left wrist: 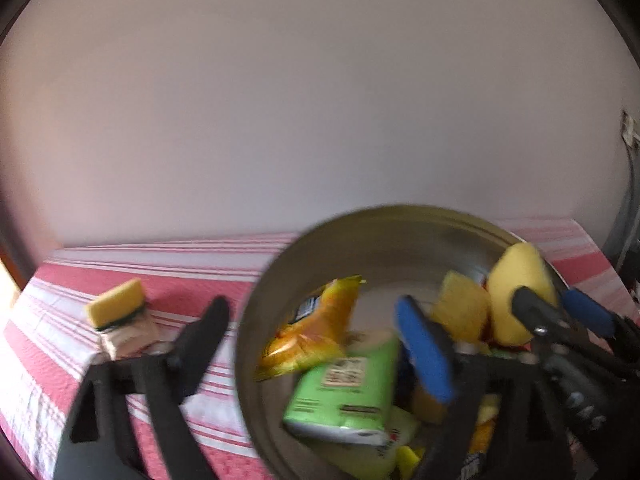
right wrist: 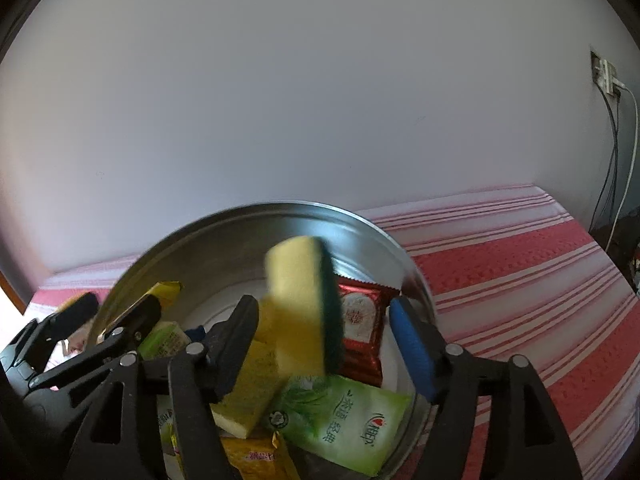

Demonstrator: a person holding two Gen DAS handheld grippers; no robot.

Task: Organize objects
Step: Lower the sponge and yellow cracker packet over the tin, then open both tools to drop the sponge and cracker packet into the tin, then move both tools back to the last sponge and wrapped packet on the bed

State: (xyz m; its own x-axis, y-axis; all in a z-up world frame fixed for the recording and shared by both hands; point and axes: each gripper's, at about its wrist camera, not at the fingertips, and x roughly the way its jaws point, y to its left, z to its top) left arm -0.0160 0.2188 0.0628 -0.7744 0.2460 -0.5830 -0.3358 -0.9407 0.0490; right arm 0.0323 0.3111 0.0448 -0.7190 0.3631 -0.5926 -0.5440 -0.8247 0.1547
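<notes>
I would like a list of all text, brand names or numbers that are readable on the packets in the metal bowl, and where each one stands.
"柔语 经典": green tissue packet in the round metal bowl, beside a red heart logo whose characters are unclear.
Red square snack packet: round emblem, text too small.
Yellow packet at the bowl's near edge: red characters, blurred.
Orange snack bag: dark label, blurred.
Green packet's white label, left wrist view: unreadable.

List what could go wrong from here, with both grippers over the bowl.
1. The yellow sponge, blurred between the right gripper's open fingers, may bounce off the heaped packets and out of the metal bowl.
2. The two grippers crowd the bowl; the left gripper straddles its rim and could knock or tip it.
3. One sponge remains on the striped cloth and could be missed.
</notes>
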